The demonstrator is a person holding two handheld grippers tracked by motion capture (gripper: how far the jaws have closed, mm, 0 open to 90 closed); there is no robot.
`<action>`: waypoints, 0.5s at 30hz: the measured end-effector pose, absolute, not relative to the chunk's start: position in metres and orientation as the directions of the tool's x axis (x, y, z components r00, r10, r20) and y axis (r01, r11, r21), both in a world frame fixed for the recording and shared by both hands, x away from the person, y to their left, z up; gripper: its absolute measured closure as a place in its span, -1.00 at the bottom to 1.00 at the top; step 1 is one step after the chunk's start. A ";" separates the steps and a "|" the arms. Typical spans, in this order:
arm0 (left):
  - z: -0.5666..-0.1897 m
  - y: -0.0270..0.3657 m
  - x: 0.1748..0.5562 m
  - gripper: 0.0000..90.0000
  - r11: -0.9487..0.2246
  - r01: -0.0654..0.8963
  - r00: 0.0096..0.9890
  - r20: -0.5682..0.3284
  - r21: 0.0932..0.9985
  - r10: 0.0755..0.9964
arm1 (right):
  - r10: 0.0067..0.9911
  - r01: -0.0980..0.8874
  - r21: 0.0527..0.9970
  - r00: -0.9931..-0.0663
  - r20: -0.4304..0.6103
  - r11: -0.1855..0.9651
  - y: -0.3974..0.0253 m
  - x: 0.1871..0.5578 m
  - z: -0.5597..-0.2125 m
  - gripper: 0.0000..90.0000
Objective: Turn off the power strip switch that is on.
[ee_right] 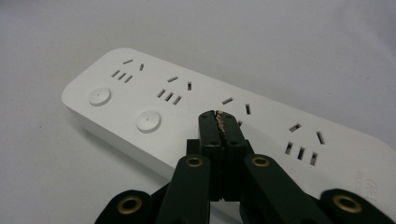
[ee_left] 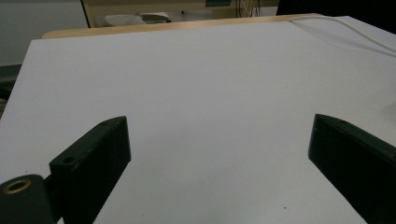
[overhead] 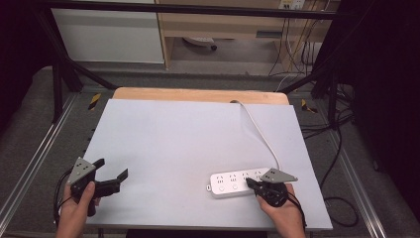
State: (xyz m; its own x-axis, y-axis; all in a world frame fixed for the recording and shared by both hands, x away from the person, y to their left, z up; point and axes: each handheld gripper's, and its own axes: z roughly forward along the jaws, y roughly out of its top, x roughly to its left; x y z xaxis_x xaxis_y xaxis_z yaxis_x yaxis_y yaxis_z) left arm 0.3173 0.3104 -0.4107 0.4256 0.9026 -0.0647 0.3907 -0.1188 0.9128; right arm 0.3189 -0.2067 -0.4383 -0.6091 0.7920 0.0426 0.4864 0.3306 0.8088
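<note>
A white power strip (overhead: 233, 182) lies flat near the table's front right, with several socket sets along its top (ee_right: 187, 93). Two round buttons (ee_right: 100, 96) (ee_right: 148, 122) sit along its near side. My right gripper (overhead: 249, 182) is shut with nothing between its jaws. Its tips (ee_right: 217, 116) are down over the strip's top, beside the third socket set, and they hide the spot beneath them. I cannot tell whether they touch. My left gripper (overhead: 113, 167) is held at the front left over bare table. It stands open (ee_left: 219, 140) and holds nothing.
The strip's white cable (overhead: 260, 134) runs from its right end up to the table's back edge (ee_left: 345, 29). A white sheet (overhead: 188, 139) covers the table, and a wooden strip (overhead: 198, 94) shows at the back. Black frame bars and loose cables surround it.
</note>
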 end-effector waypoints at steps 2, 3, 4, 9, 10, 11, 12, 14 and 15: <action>-0.411 0.310 0.317 -0.88 -0.122 0.391 0.427 -0.062 0.912 0.902 | 0.793 0.488 0.808 -0.608 0.042 0.331 -0.207 0.319 -0.438 1.00; -0.411 0.310 0.317 -0.88 -0.122 0.391 0.427 -0.063 0.912 0.902 | 0.793 0.488 0.808 -0.608 0.042 0.331 -0.207 0.319 -0.438 1.00; -0.411 0.310 0.317 -0.88 -0.121 0.391 0.424 -0.062 0.912 0.903 | 0.792 0.489 0.806 -0.609 0.042 0.333 -0.206 0.319 -0.438 1.00; -0.411 0.311 0.318 -0.88 -0.120 0.392 0.423 -0.063 0.912 0.904 | 0.794 0.490 0.803 -0.607 0.036 0.338 -0.206 0.319 -0.438 1.00; -0.411 0.311 0.318 -0.88 -0.121 0.392 0.423 -0.062 0.912 0.904 | 0.794 0.491 0.804 -0.606 0.037 0.337 -0.206 0.319 -0.438 1.00; -0.411 0.311 0.318 -0.88 -0.121 0.392 0.423 -0.062 0.912 0.904 | 0.795 0.491 0.803 -0.606 0.037 0.337 -0.206 0.319 -0.438 1.00; -0.411 0.311 0.318 -0.88 -0.122 0.392 0.423 -0.061 0.912 0.904 | 0.794 0.491 0.803 -0.607 0.036 0.338 -0.206 0.319 -0.438 1.00; -0.411 0.311 0.318 -0.88 -0.124 0.392 0.424 -0.059 0.912 0.904 | 0.793 0.486 0.804 -0.608 0.028 0.344 -0.205 0.319 -0.438 1.00; -0.411 0.311 0.318 -0.88 -0.125 0.392 0.425 -0.059 0.912 0.903 | 0.793 0.486 0.804 -0.608 0.028 0.344 -0.205 0.319 -0.438 1.00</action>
